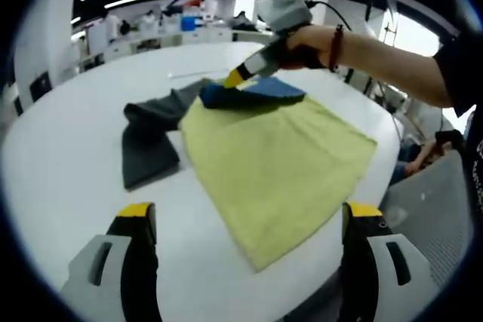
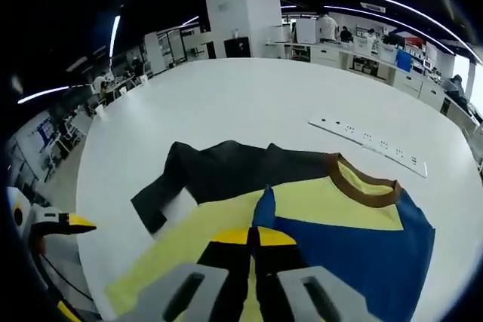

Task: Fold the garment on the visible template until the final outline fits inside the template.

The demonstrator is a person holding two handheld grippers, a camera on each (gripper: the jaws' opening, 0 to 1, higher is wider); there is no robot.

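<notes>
Right gripper (image 2: 253, 235) clenched on the garment (image 2: 302, 209) edge, left gripper (image 1: 249, 220) released above white table (image 1: 68, 164), template not discernible

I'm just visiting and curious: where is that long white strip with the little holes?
In the right gripper view, the white strip lies flat on the white table, upper right, just beyond the garment and its brown collar.

A long white power strip (image 2: 370, 141) lies flat on the white table (image 2: 249, 103) at about two o'clock in the right gripper view. Beyond the table, at twelve o'clock, stands a square white pillar (image 2: 241, 9); white counters (image 2: 362, 58) run at one o'clock. Desks and chairs (image 2: 113, 81) crowd at ten o'clock.
</notes>
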